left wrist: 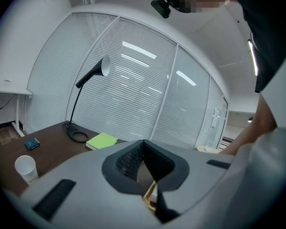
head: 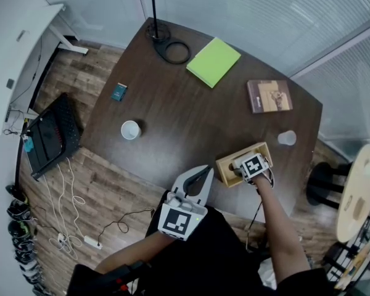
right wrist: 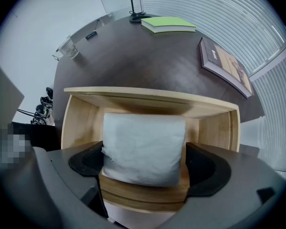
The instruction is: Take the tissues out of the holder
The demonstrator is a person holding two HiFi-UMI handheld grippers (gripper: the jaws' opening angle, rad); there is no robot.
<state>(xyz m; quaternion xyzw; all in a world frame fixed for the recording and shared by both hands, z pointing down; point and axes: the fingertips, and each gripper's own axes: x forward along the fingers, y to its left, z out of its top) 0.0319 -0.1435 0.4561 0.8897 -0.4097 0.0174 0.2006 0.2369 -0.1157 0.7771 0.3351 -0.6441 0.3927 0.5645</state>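
Got a dark bench [head: 172, 116] under everything, rounded at the far side.

Left hand-held gripper [head: 207, 170] off the near edge, just left of the right one, jaws pressed together at the tips with nothing in them. Same story from its own camera [left wrist: 144, 144]: pads meeting in a point.

Right hand-held gripper [right wrist: 145, 163] reaching down into the wooden holder [right wrist: 152, 97], which sits at the near edge of the bench [head: 225, 167], touching distance from the left hand-held gripper's tips. Pinching the tissues [right wrist: 143, 147], one pad on each side of the white pack. Pack standing upright inside the holder, bottom not out yet, back wall of the box right behind it.

Further out from the right hand-held gripper:
- green pad [head: 213, 61], far ahead and a bit left, lying flat
- brown book [head: 269, 95], ahead and slightly right, closer than the pad
- black lamp [head: 154, 11], way ahead to the left, past the pad, cord looped by its base
- white cup [head: 130, 129], well off to the left, also left of the left hand-held gripper
- clear cup [head: 287, 138], just ahead and right of the holder
- small blue box [head: 118, 92], far left, beyond the white cup
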